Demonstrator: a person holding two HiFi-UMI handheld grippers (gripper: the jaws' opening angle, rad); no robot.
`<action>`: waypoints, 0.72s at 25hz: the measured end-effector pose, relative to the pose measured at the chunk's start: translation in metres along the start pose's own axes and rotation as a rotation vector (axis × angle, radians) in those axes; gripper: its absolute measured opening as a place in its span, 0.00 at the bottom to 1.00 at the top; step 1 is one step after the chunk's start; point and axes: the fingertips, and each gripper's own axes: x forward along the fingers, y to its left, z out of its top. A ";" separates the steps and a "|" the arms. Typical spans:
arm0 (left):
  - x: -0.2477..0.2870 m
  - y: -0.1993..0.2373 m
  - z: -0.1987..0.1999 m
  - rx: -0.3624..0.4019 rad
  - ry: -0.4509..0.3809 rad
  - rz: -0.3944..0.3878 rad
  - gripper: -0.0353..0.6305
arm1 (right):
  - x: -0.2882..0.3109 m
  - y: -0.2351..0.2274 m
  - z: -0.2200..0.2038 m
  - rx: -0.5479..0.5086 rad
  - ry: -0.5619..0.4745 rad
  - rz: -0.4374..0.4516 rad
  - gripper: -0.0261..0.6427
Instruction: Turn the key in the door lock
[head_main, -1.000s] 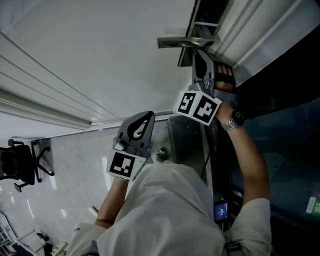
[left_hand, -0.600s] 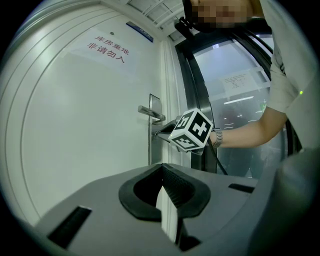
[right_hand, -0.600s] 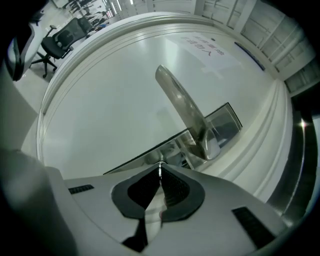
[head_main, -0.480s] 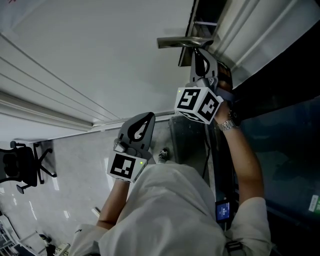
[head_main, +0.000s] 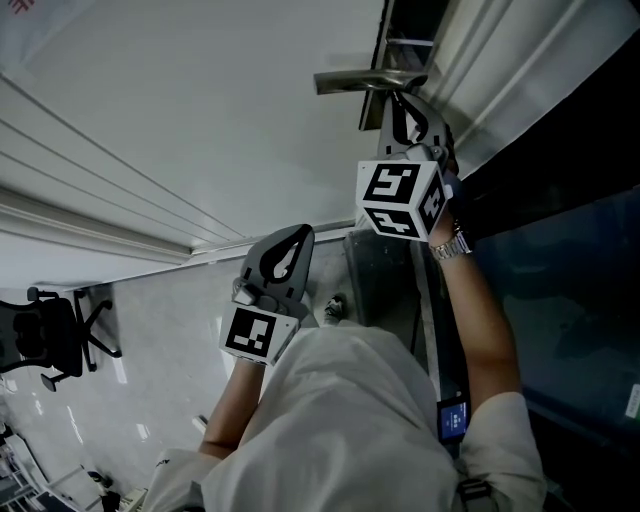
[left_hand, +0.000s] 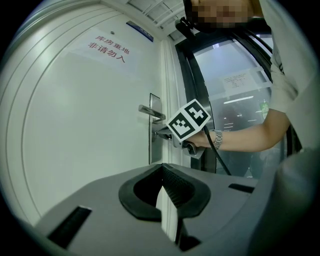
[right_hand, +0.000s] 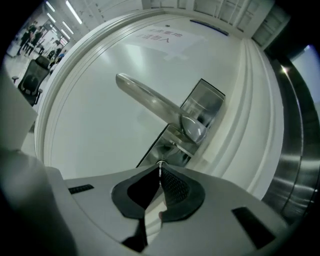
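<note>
White shirt (head_main: 340, 420), silver wristwatch (head_main: 452, 243), grey left gripper (head_main: 303, 231)

The head view looks from over the person steeply down along the white door (head_main: 200, 120), so the floor (head_main: 150, 340) lies far under it and both grippers stand near the middle of the picture. The left gripper view rides on the left gripper (head_main: 298, 232) and faces the door level, from some way back. It takes in the whole door handle (left_hand: 151, 112) and, from the side, the right gripper (left_hand: 160, 134). The right gripper view looks along its own jaws, very near the lock plate (right_hand: 210, 100), and its picture stands tilted. All three views share the door handle and the door around it.
</note>
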 end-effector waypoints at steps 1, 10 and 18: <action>0.000 0.000 0.000 -0.001 0.000 0.000 0.06 | 0.000 0.000 0.000 0.033 0.000 0.009 0.05; 0.006 -0.005 -0.001 0.002 0.005 -0.013 0.06 | 0.000 -0.005 -0.003 0.441 -0.041 0.096 0.06; 0.013 -0.008 -0.002 0.008 0.014 -0.023 0.06 | 0.002 -0.009 -0.007 0.788 -0.059 0.197 0.06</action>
